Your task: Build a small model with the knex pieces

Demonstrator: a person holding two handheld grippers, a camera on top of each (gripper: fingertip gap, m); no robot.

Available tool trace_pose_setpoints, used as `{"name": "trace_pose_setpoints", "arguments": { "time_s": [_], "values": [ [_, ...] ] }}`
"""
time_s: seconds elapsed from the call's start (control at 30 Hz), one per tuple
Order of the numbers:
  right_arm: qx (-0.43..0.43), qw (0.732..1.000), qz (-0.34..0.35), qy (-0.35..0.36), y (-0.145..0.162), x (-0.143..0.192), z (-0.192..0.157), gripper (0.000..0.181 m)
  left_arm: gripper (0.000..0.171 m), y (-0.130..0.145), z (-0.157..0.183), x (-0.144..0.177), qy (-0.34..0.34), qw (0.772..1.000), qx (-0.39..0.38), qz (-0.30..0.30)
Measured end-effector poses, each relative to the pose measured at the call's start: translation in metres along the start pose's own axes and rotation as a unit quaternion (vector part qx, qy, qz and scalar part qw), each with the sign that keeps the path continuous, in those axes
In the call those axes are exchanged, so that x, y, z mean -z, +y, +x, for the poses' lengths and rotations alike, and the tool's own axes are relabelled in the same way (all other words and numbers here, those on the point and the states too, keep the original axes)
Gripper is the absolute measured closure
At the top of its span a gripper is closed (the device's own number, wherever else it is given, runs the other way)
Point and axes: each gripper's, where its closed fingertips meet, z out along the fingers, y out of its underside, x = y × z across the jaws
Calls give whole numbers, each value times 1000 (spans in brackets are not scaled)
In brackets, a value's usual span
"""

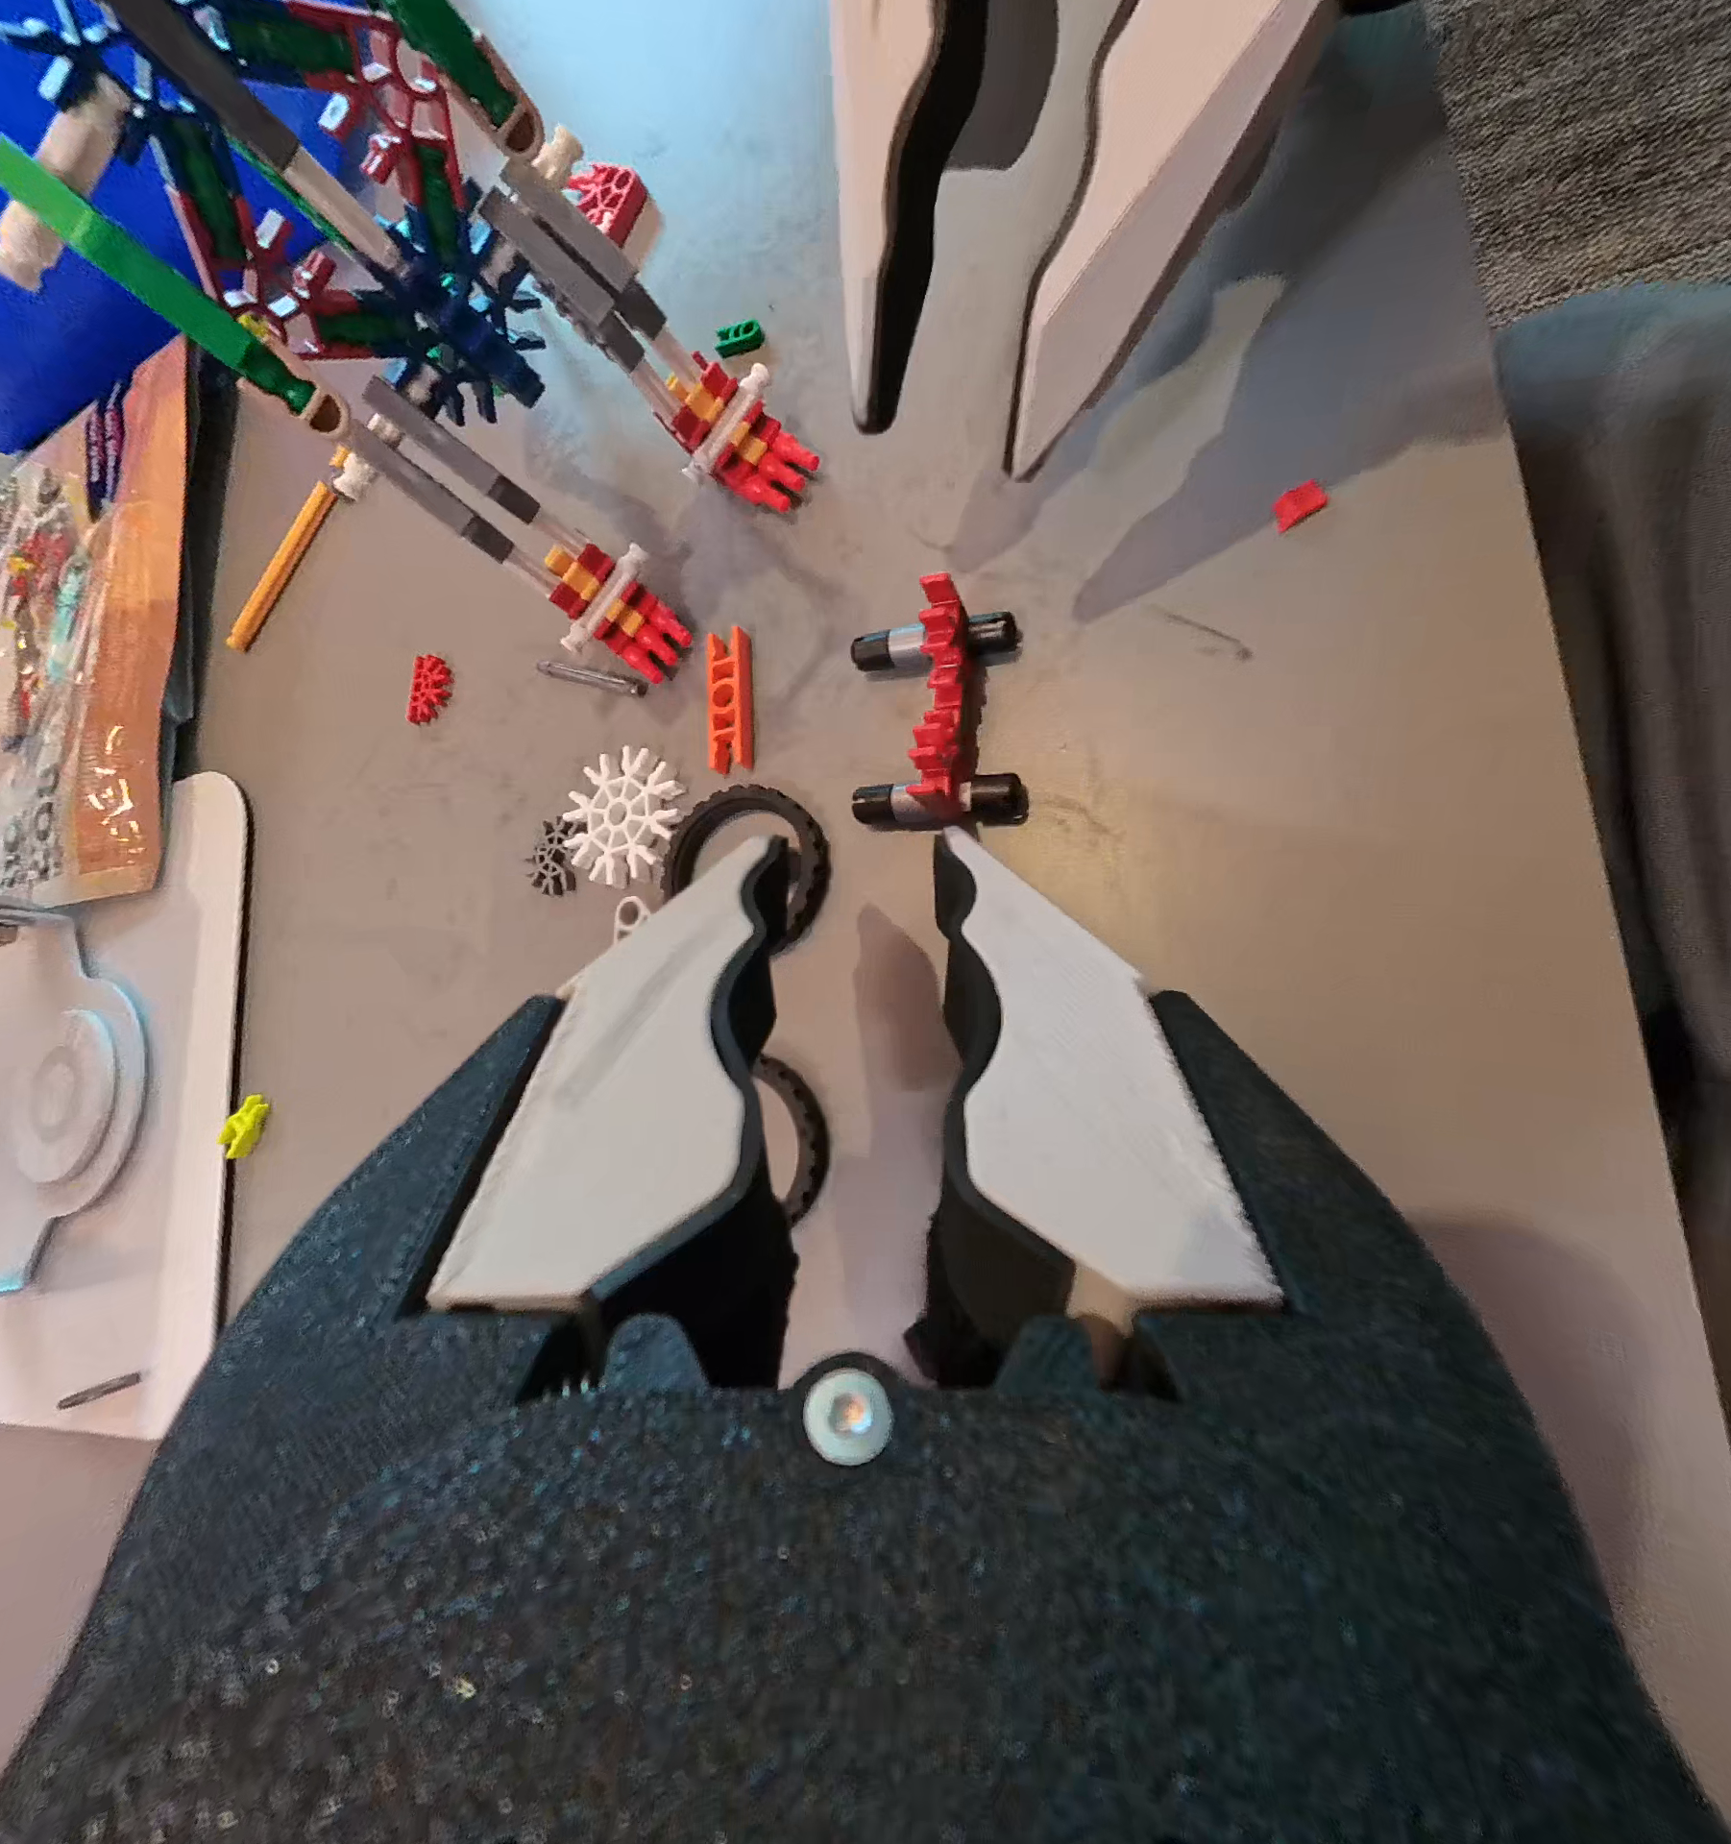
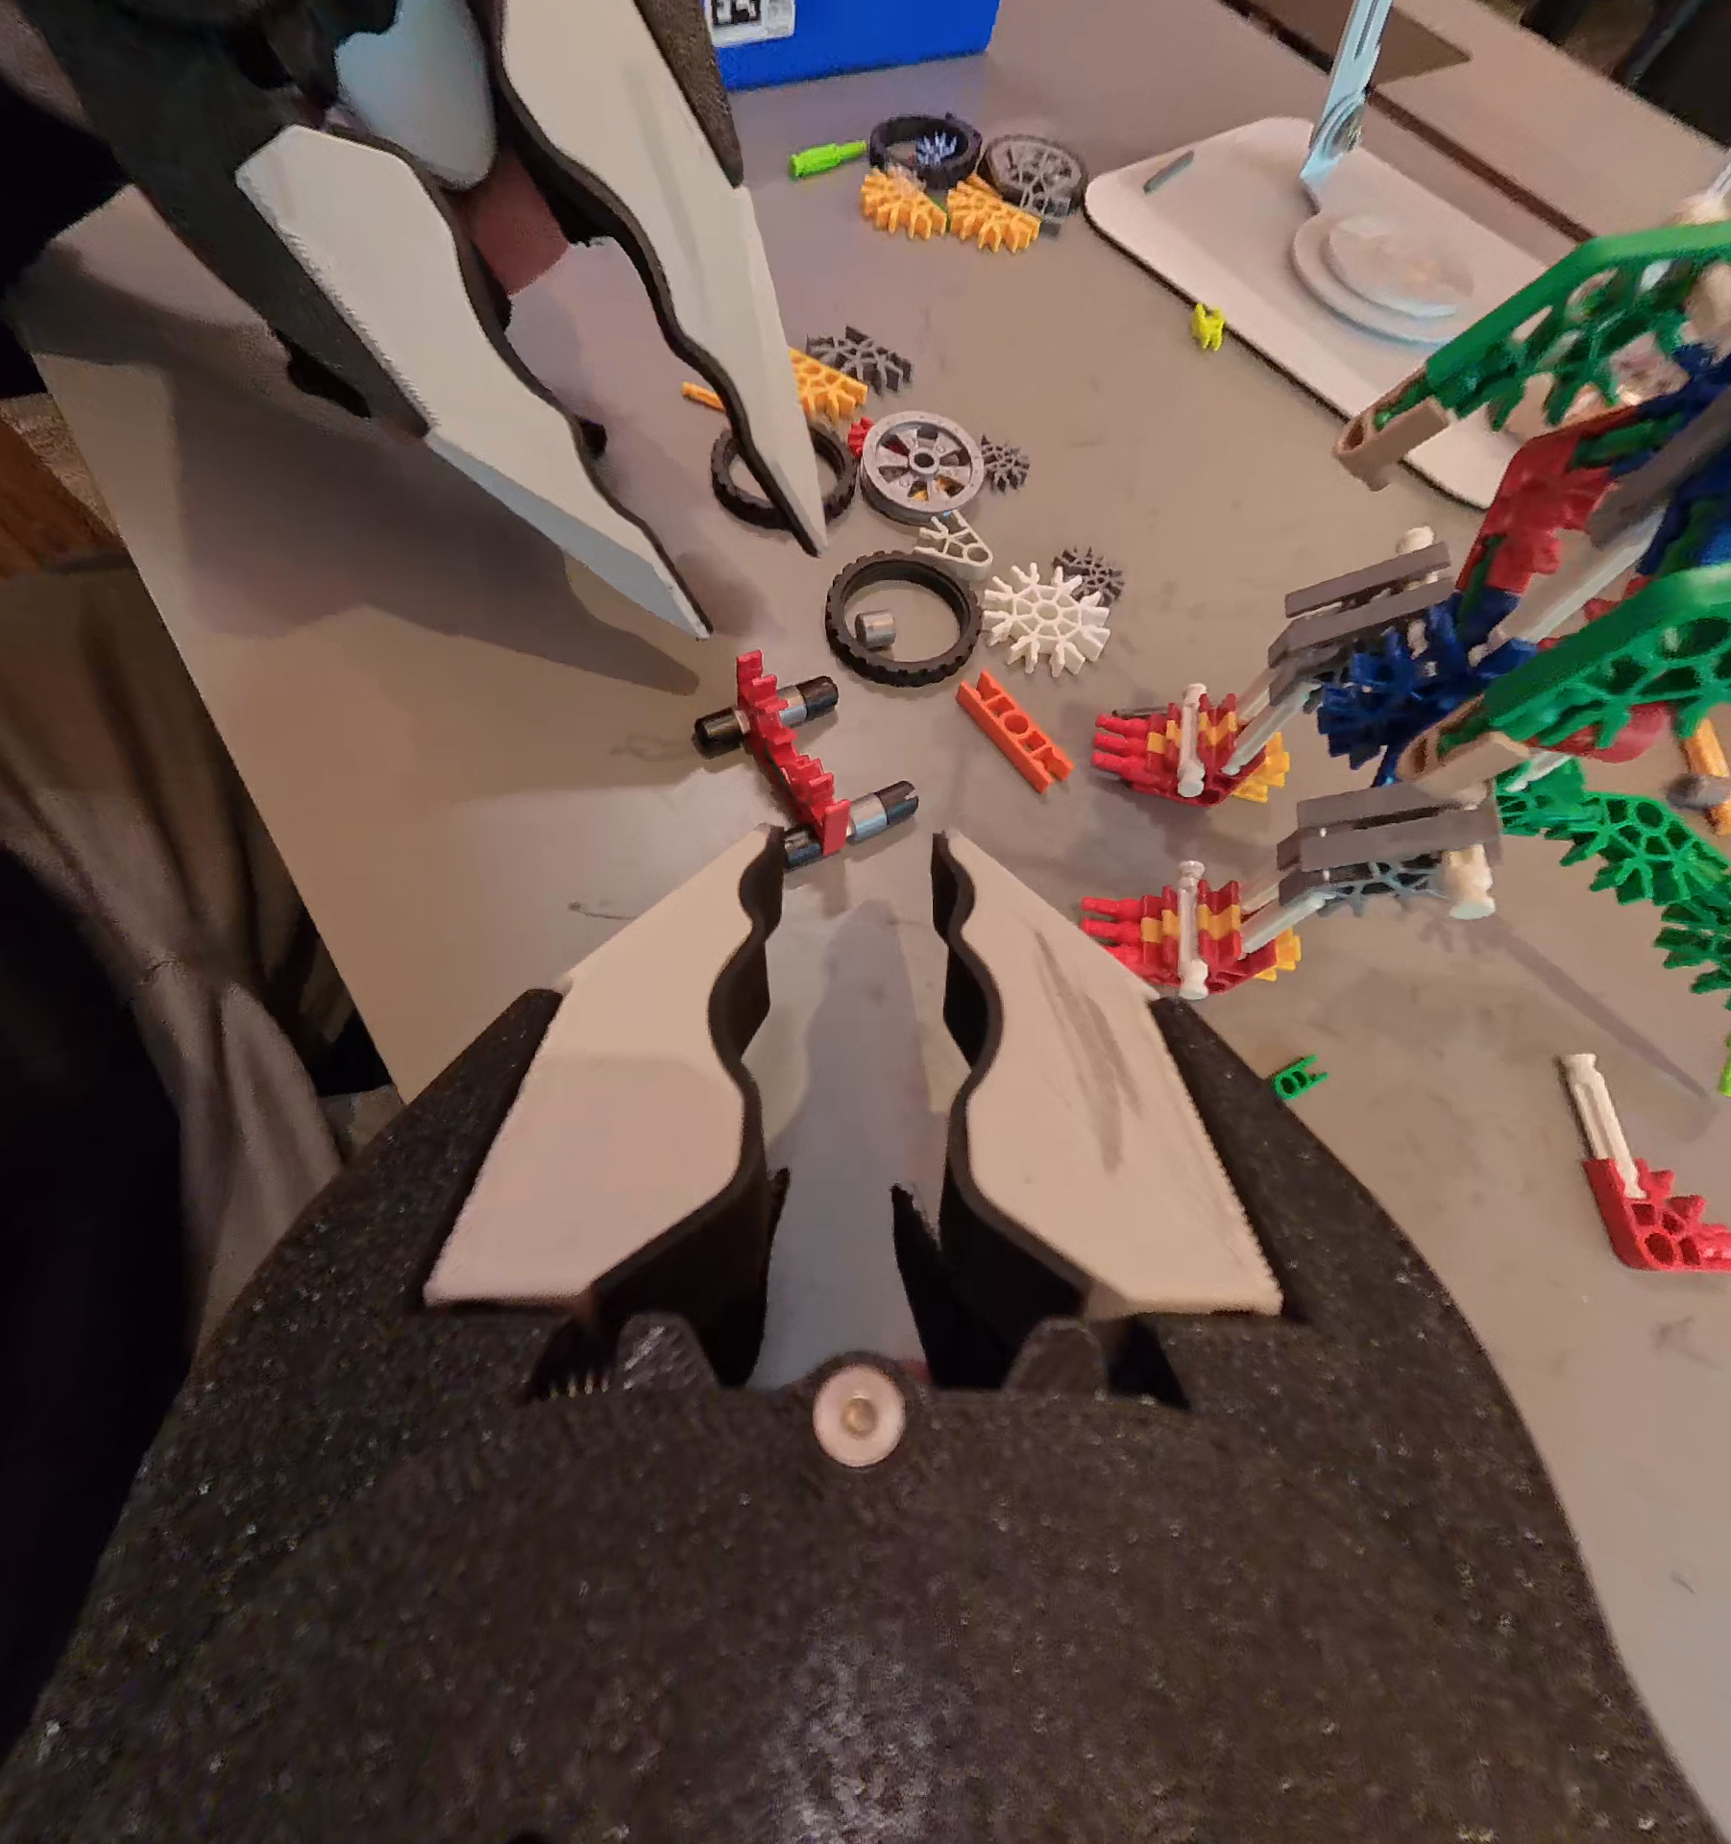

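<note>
A grey, scuffed tabletop (image 1: 1191,998) carries a scatter of plastic construction-toy parts, with a blue box and a white stand base along its far edge and carpet beyond.

The landmark is the red toothed rack (image 1: 944,698) clipped across two black-and-silver rods, lying flat. The left claw (image 1: 857,848) hovers just short of it, jaws parted and empty, one tip close to the nearer rod and the other over a black tyre ring (image 1: 742,813). The right claw (image 2: 857,843) comes at the rack from the opposite side, also spread open with nothing in it, its tip just beside a rod end. To one side of the rack lie an orange connector (image 1: 730,698) and a white snowflake connector (image 1: 622,813); farther on stands a green, blue and red model (image 2: 1540,649) on red feet.

Both claws crowd one small piece: a tip could nudge a rod so the rack skids away. The tyre ring could also be knocked.
</note>
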Motion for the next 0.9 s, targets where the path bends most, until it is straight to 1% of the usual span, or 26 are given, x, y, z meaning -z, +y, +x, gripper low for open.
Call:
{"name": "trace_pose_setpoints", "arguments": {
  "time_s": [0.1,0.2,0.33,0.53,0.67,0.77,0.9],
  "values": [
    [-8,1000,-11,-16,3,-7,-4,151,145,-3,9,-6,18,1000,-6,-1],
    [4,999,-21,-25,3,-14,-10,151,146,-3,12,-13,27,1000,-12,-4],
    [26,999,-39,-23,6,-23,-13,152,163,-6,16,-20,41,999,-14,0],
    [30,999,-27,-20,1,-24,-10,163,167,-7,13,-20,21,999,-30,9],
    [38,999,-13,-10,-2,-22,-8,167,168,-10,11,-17,6,999,-46,22],
    [28,1000,3,-3,-7,-20,-5,165,168,-15,9,-15,-5,998,-55,34],
    [43,999,13,0,-10,-19,-6,167,168,-21,8,-11,-21,996,-72,47]
  ]
}}
